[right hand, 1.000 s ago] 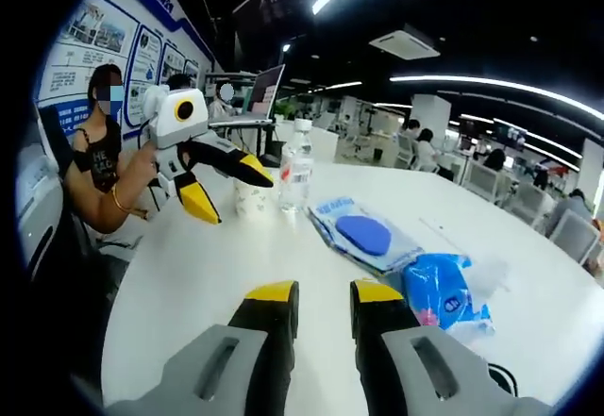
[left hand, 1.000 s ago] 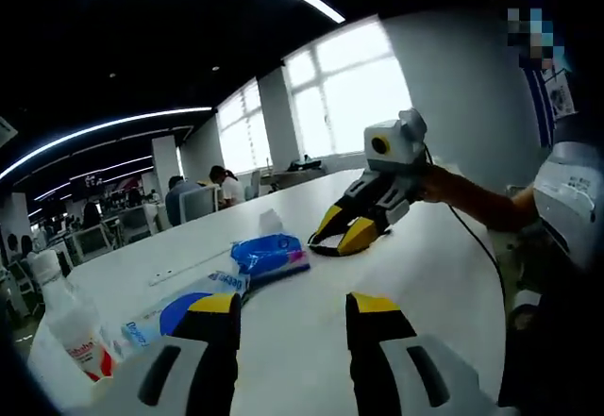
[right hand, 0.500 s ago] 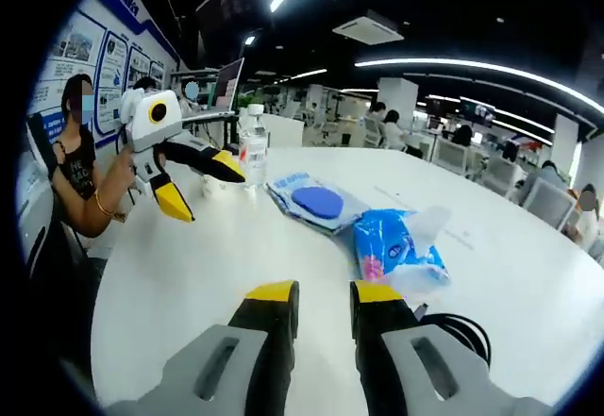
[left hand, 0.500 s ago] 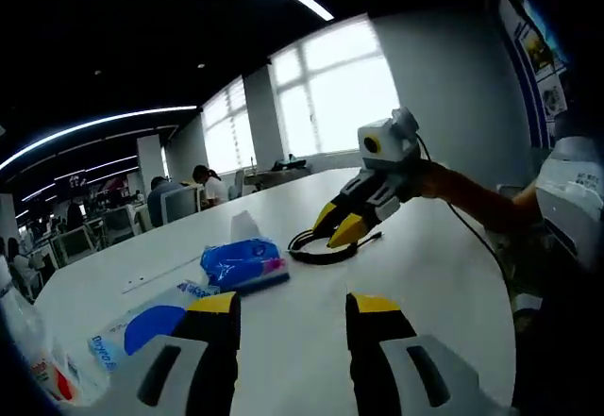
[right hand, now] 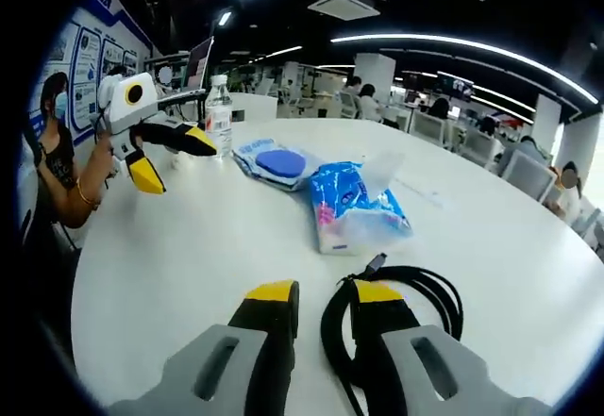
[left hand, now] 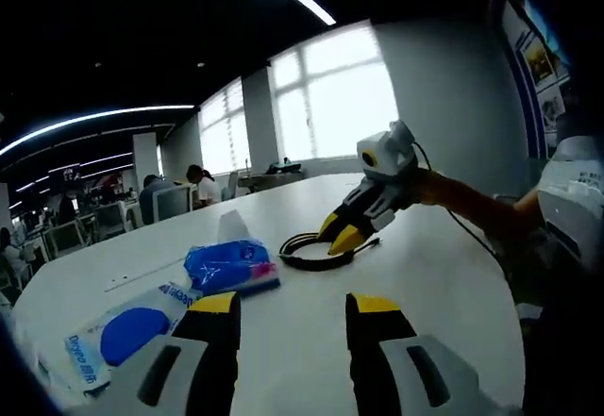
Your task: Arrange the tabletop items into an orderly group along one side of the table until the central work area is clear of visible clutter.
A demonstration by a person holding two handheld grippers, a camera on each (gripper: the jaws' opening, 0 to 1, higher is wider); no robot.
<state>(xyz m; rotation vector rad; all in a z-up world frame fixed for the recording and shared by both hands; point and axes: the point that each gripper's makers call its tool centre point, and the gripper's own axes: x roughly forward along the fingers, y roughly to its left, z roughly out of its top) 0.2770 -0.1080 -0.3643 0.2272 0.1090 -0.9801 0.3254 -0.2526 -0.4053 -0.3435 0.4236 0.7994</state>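
Across the white table (left hand: 444,274), going L to R in your left gripper view: a flat wipes pack (left hand: 118,333) w/ a blue oval label lies at the far left near the edge, then a blue tissue pack (left hand: 229,265) w/ a white sheet sticking up, just beside it. Next, a coiled black cable (left hand: 307,254) lies on the tabletop, and your right gripper (left hand: 342,234) is right at it, yellow tips down at the coil's right side; jaws stand slightly apart, can't tell from this view if they pinch the cable. Your left gripper (left hand: 291,314) hangs low over bare table, jaws parted w/ a clear gap, holding nothing.

Right gripper view, L to R: your left gripper (right hand: 170,157) is up at the far left, jaws spread wide, empty, w/ a hand behind it. A paper cup (right hand: 176,158) sits partly hidden behind those jaws, and a clear water bottle (right hand: 220,129) stands upright just beside. Then the wipes pack (right hand: 276,163), then the tissue pack (right hand: 351,207) nearer the middle of the table (right hand: 170,265). Bottom right, the cable (right hand: 415,305) loops around your right gripper's (right hand: 316,295) right-hand finger; that finger sits inside the coil, the other one outside. Jaws have a narrow gap, the cable strand running btwn them; contact unclear.

Background: office desks, seated people, ceiling light strips.
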